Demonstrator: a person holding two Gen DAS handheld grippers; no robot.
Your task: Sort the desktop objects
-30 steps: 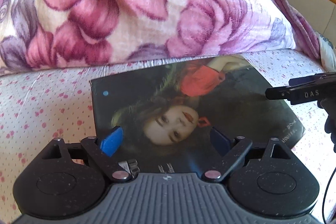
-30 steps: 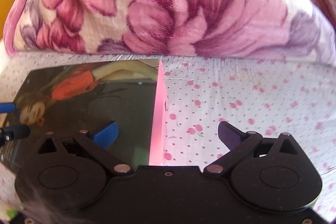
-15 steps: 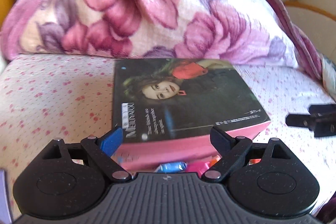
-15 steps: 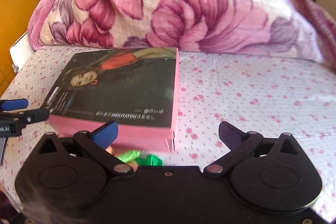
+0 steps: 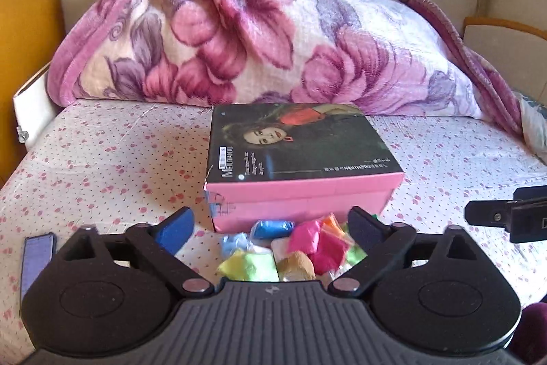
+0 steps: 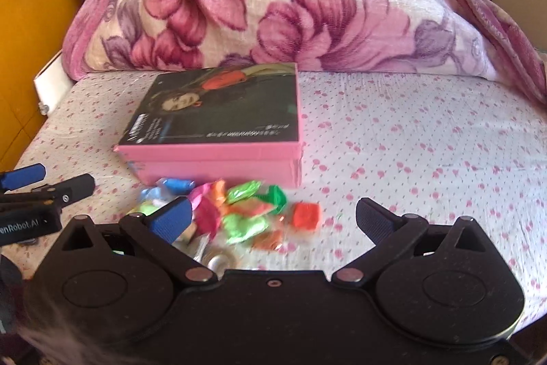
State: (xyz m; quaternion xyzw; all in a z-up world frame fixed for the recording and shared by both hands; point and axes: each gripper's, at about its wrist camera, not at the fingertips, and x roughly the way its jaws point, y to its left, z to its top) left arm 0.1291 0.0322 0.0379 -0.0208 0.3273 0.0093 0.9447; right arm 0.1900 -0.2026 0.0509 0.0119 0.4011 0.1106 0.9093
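A pink box (image 5: 301,197) with a dark printed lid (image 6: 222,115) lies shut on the dotted bedsheet. A heap of small coloured packets (image 5: 290,248) lies against its near side, in pink, green, blue, yellow and orange (image 6: 239,211). One orange packet (image 6: 306,216) lies a little apart on the right. My left gripper (image 5: 270,224) hovers over the heap with its jaws opening and nothing gripped. My right gripper (image 6: 273,216) is open above the packets, also holding nothing. Each gripper shows at the edge of the other's view (image 5: 506,214) (image 6: 44,183).
A folded flowered blanket (image 5: 256,40) lies across the bed behind the box. A purple strip (image 5: 36,259) lies on the sheet at the near left. A small silvery object (image 6: 218,262) sits just in front of the right gripper. An orange cabinet side (image 6: 30,57) borders the bed's left edge.
Both grippers have drawn back and risen from the box. The whole box and the packet heap have come into view. The left jaws stand slightly wider.
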